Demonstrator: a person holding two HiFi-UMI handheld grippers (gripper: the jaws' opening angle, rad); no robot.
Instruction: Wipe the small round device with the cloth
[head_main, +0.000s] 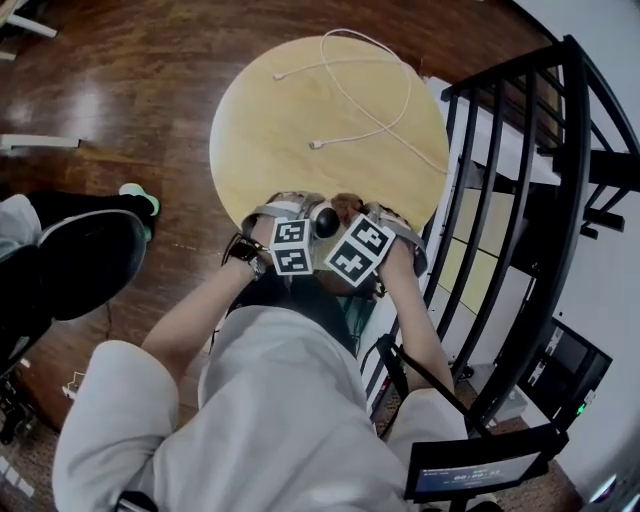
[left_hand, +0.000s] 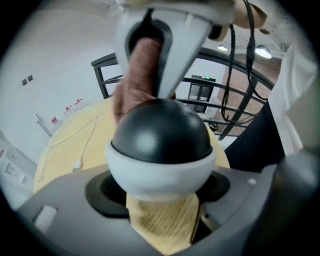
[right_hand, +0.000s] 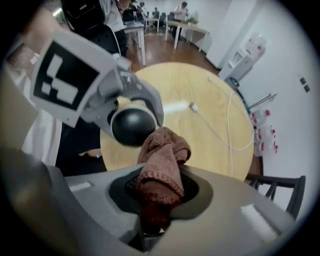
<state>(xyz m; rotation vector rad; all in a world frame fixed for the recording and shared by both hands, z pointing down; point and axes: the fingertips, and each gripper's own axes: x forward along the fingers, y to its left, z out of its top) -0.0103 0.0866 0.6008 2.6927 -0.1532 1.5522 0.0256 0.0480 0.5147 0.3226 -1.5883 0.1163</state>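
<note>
The small round device (head_main: 325, 220), a ball with a black top and a white lower half, sits between the jaws of my left gripper (head_main: 312, 224) above the near edge of the round wooden table (head_main: 300, 120). In the left gripper view the device (left_hand: 160, 145) fills the middle, with both jaws pressed against its sides. My right gripper (right_hand: 159, 202) is shut on a bunched reddish-brown cloth (right_hand: 162, 165). The cloth's top fold touches or nearly touches the device (right_hand: 132, 126). From the left gripper view the cloth (left_hand: 142, 75) hangs just behind the ball.
A white cable (head_main: 370, 100) loops over the far half of the table. A black metal railing (head_main: 520, 200) stands close on the right. A black seat (head_main: 80, 260) is on the left, and a dark screen (head_main: 480, 470) at lower right. The floor is dark wood.
</note>
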